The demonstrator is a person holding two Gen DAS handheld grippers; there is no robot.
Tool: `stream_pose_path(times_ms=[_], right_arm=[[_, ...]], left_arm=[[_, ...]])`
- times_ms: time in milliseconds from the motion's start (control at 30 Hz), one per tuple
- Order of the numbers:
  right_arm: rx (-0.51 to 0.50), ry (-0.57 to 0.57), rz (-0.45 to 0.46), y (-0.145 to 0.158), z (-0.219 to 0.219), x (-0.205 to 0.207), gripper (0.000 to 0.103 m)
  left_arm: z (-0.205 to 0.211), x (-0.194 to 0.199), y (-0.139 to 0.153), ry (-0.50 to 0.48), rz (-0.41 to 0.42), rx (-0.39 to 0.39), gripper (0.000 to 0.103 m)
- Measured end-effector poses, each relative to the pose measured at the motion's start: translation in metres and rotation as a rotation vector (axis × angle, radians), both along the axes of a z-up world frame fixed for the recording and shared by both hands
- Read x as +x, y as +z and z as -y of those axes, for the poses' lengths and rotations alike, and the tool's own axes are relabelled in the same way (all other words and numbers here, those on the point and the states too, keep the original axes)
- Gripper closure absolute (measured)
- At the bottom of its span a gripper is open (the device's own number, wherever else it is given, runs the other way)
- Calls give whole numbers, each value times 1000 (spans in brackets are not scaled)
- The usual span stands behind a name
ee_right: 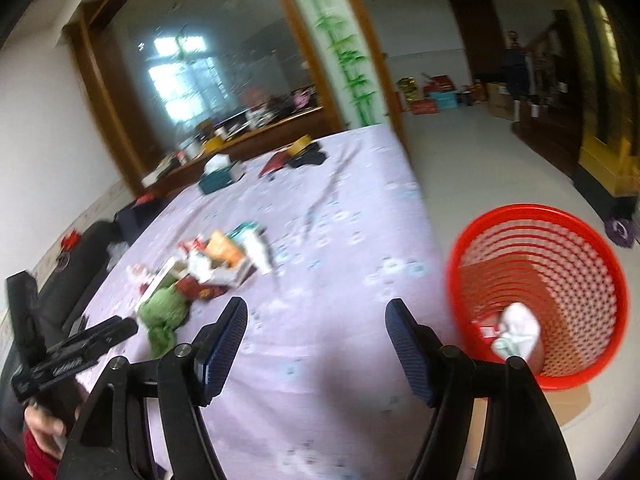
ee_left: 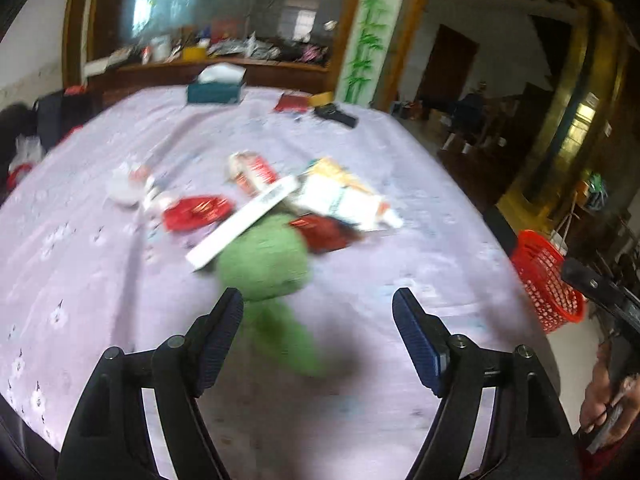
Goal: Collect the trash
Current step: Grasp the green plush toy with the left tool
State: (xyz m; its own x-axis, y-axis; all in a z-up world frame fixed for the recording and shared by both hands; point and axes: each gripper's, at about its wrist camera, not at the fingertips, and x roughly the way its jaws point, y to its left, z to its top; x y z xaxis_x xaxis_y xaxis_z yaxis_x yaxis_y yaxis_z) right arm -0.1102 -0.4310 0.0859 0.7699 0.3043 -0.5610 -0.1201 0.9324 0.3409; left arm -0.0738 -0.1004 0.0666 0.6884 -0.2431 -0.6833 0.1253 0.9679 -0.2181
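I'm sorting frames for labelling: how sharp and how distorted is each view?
Left wrist view: heavy motion blur smears the trash pile and green cloth; the left tool stays sharp; fisheye bends the table. Right wrist view: red basket rim blurred, window glare in the mirror.

No lettering can be read: the print on the long white cardboard box (ee_left: pixel 244 222) and the red-and-white wrappers (ee_left: pixel 254 172) is blurred.
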Motion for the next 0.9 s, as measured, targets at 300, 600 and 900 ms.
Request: stream_pose_path(times_ms=[300, 600, 900], right_arm=[[-35, 53, -20, -7, -28, 3, 26], [-26, 51, -49, -12, -24, 11, 26], [-23, 206, -58, 0, -54, 35, 26]], left_arm=[[-13, 50, -28, 13, -84, 52, 23], [-6, 87, -44, -4, -124, 26, 29], [-7, 43, -30, -16, -54, 15, 48]])
